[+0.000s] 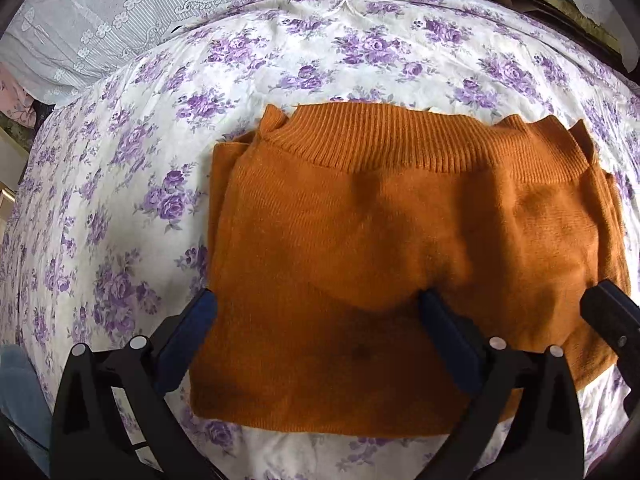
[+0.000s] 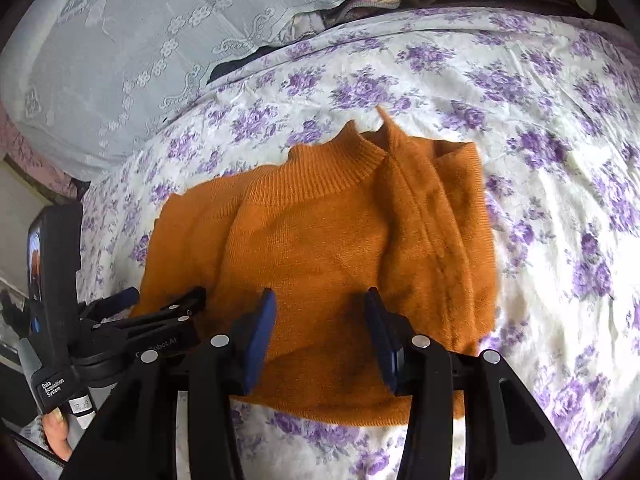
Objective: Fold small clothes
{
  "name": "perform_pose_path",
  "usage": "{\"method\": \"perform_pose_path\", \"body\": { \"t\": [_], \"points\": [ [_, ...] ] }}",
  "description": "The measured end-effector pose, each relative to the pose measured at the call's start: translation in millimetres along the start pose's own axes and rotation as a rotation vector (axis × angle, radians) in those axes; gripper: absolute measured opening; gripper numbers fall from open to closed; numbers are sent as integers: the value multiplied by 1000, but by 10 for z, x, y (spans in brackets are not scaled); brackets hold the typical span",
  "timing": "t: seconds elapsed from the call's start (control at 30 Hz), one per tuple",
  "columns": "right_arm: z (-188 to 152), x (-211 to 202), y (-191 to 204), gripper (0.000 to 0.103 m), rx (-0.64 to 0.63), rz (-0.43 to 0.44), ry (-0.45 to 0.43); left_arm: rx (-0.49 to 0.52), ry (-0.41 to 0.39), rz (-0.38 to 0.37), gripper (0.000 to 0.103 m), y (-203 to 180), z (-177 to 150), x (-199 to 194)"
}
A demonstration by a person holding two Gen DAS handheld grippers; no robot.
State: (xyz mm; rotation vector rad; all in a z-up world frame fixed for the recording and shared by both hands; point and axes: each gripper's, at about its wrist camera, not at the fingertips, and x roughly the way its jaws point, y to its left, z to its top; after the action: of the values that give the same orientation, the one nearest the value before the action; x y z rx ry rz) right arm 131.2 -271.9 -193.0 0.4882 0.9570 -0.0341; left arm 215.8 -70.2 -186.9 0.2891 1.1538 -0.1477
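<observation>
Orange sweater [image 1: 400, 248] lies folded flat on the bed [image 1: 120, 200], mid-sheet toward the near edge, ribbed collar facing the far edge where the lace pillow [image 1: 80, 32] sits. Sleeves folded in over the body; one sleeve runs down the sweater's right side in the right wrist view.

Left claw [image 1: 316, 320]: jaws wide apart above the sweater's near-left part, nothing pinched.

Right claw [image 2: 320, 336]: jaws partly apart above the sweater's near hem, knit visible between the pads but not clamped. Whether the pad tips touch the fabric — cannot tell.
</observation>
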Motion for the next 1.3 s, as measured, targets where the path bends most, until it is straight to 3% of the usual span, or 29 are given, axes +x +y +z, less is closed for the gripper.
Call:
{"method": "perform_pose_path", "body": {
  "t": [0.43, 0.7, 0.9, 1.1, 1.23, 1.3],
  "points": [
    [-90, -462, -469, 49, 123, -11, -78, 36, -48, -14, 98, -179, 51, -290],
    [-65, -474, -821, 51, 223, 6, -102, 65, -3, 44, 99, -306, 140, 28],
    [-52, -424, -933, 57, 257, 25, -105, 79, -15, 52, 99, -324, 134, 41],
    [-27, -320, -929, 57, 260, 41, -92, 47, -62, -4, 99, -259, 375, -129],
    [-14, -279, -926, 57, 261, 42, -83, 118, -73, -26, 99, -515, 598, -105],
    [-9, -273, -952, 59, 267, 40, -80, 171, -66, 6, 99, -680, 650, 3]
  ]
}}
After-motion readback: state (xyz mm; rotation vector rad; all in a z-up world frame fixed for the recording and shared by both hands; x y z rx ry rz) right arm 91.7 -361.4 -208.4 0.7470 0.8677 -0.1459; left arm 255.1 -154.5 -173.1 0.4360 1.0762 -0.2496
